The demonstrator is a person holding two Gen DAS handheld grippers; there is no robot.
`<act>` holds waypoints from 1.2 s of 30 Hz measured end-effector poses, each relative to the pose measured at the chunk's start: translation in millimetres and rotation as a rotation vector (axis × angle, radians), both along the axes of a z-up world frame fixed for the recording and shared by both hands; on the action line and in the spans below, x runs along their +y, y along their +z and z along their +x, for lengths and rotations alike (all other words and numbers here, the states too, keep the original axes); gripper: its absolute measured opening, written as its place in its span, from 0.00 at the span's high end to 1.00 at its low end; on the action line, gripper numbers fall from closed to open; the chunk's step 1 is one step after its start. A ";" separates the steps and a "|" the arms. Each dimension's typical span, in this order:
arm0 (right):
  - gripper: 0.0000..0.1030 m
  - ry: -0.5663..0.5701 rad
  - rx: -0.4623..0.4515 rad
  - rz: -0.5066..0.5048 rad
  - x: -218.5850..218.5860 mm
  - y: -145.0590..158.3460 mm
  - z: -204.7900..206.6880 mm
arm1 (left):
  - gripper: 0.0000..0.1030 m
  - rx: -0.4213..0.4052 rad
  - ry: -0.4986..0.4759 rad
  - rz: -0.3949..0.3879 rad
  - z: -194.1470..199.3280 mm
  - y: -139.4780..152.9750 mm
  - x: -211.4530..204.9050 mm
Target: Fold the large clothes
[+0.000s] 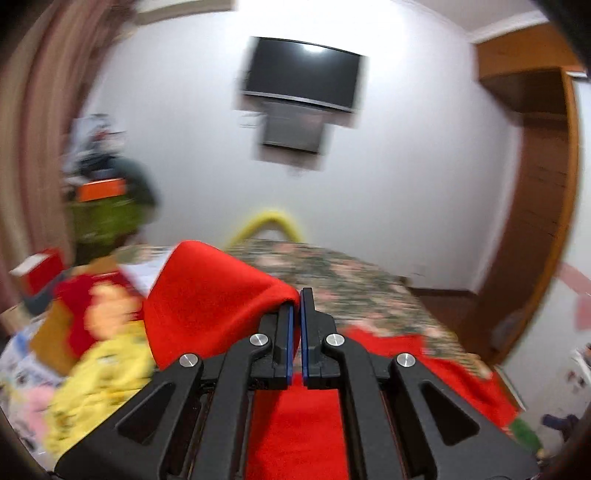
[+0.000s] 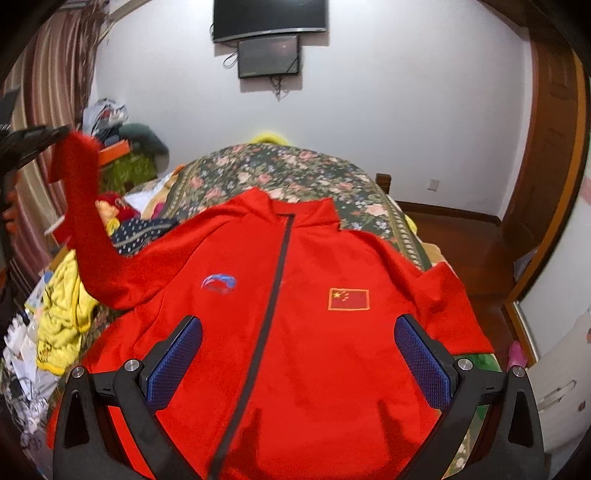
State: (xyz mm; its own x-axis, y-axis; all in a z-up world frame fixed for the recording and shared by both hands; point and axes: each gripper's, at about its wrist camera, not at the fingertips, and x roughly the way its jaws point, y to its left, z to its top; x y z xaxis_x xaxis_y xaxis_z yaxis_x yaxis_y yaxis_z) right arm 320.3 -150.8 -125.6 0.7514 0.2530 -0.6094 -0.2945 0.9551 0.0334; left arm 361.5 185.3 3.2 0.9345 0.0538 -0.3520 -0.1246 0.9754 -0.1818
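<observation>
A home bedroom: a bed with a floral green quilt (image 2: 295,166), a black flat television (image 2: 269,16) mounted on the white wall, striped pink curtains (image 2: 48,81), and a brown wooden door frame (image 2: 554,147).

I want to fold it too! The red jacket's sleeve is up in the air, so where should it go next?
Probably across the chest. The left gripper is shut on the sleeve and holds it up off the bed, while the red jacket lies flat, zipped, front up. The right gripper hovers open above it, holding nothing. Laying the sleeve over the zipper looks like the next fold.
</observation>
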 end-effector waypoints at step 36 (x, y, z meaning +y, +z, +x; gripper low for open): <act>0.00 0.132 0.248 -0.062 26.4 -52.1 74.3 | 0.29 0.651 -0.259 0.057 32.4 -210.8 -72.5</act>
